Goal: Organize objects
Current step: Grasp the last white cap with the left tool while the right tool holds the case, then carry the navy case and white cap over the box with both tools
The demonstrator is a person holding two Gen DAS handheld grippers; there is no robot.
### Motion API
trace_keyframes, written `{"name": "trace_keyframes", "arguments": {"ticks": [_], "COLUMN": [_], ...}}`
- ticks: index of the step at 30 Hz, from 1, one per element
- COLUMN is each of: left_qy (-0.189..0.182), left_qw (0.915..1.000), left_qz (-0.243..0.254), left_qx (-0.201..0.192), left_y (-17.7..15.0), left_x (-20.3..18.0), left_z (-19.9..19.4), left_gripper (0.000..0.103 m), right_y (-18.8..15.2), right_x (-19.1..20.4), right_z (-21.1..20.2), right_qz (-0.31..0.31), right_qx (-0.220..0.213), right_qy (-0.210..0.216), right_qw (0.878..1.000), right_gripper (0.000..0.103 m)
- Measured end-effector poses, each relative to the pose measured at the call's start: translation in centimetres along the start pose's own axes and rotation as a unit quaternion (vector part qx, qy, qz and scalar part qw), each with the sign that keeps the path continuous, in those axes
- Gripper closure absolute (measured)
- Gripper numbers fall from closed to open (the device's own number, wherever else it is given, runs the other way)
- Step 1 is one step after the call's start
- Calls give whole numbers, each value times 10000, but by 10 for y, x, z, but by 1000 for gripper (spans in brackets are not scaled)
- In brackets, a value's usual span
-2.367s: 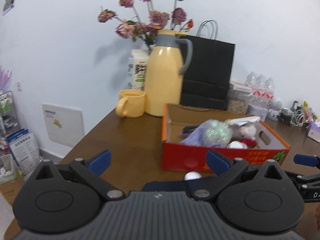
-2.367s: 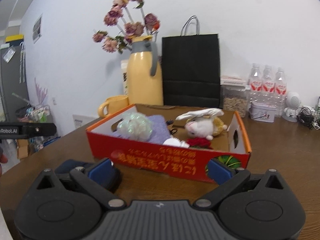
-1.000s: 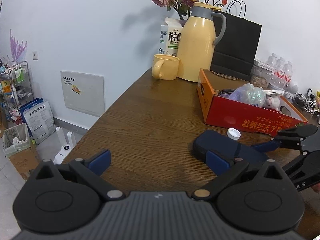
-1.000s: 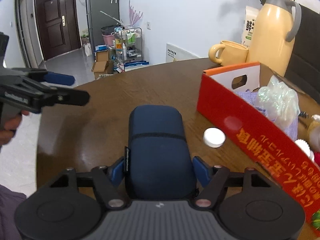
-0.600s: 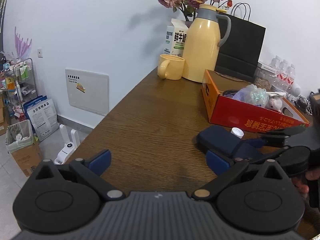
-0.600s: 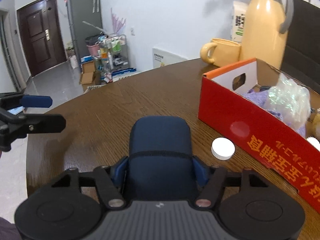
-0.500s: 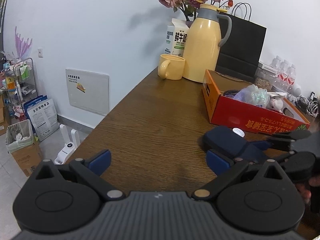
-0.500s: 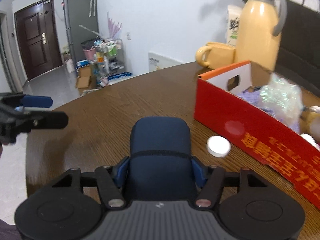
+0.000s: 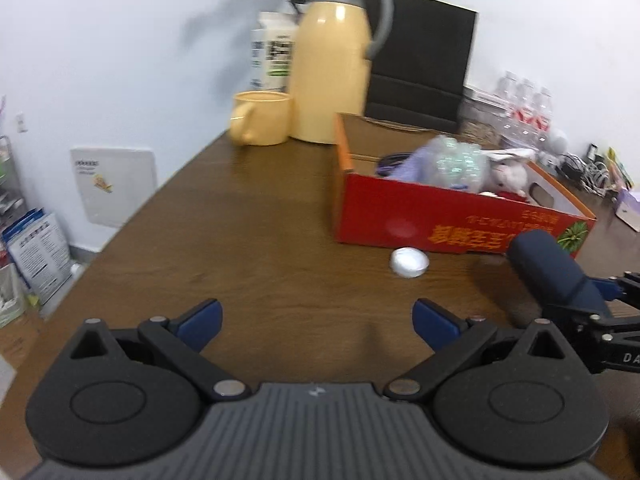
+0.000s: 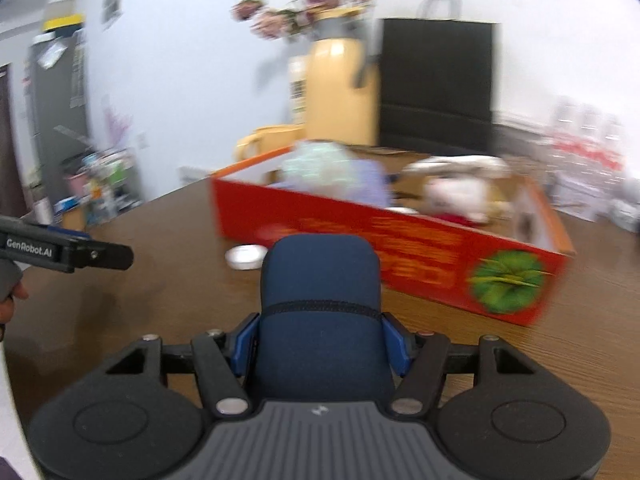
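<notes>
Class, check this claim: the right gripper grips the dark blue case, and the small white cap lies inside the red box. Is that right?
Not quite. The white cap lies on the table in front of the red box, as the left wrist view shows. The right gripper does grip the dark blue case.

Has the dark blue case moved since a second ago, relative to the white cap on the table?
Yes. The dark blue case, clamped in the right gripper, has gone from left of the white cap to its right, along the red box.

One red box [image 9: 440, 216]. One blue case [image 10: 320, 312]. One white cap [image 9: 409, 263]. One yellow jug [image 9: 332, 64]. One yellow cup [image 9: 262, 118]. One black bag [image 9: 420, 60]. One white bunny toy [image 9: 510, 172]. Two tools: left tool [image 9: 316, 320], right tool [image 10: 322, 340].
</notes>
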State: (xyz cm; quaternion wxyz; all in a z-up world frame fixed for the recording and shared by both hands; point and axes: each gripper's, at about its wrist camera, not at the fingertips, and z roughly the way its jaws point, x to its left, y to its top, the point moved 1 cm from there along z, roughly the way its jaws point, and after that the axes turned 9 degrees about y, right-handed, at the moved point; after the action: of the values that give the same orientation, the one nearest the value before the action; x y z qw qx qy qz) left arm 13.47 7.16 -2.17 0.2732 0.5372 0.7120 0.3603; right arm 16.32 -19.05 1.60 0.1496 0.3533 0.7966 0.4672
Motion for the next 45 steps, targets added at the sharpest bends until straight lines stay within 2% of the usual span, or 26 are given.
{"name": "trace_keyframes", "arguments": {"ticks": [6,18,26,29,32,34,36,45], "left_qy": [-176,-148,73,5,-60,-36,-133,-403], "left_qw": [9996,9985,9990,9992,9990,9989,9989,9983], "left_qz": [210,503,426,393,421,471,455,380], "left_qx": [-36,125,122,66,99,64,48,-186], "left_y": [11,20,21,24,25,23,22,21], "left_x": [-39,-80,-94,-96,-99,-100,-99,-97], "left_z": [19,54,74,75,78,78,75,54], "left_gripper": [0,0,0,0,20,70,74,74], "right_y": [-13,-18,-19,-20,-20,-20,-20,-21], "right_x": [-28,-34,-37,-38,-38,-38,-39,-38], "right_z": [-15,-21,-22,-21,-21,-21,-20,-21], "right_qz": [233,322,417,456,460,464,466,431], "right_qx": [-155,-388,-403,-391,-382,-375,-368,-429], "right_qy": [-522,-571,-632,-651,-653,-659,-660,-696], "right_qw": [9982,9971,9963,9961,9961,9960,9960,9957], "right_gripper": [41,41,41,41,41,41,41,41]}}
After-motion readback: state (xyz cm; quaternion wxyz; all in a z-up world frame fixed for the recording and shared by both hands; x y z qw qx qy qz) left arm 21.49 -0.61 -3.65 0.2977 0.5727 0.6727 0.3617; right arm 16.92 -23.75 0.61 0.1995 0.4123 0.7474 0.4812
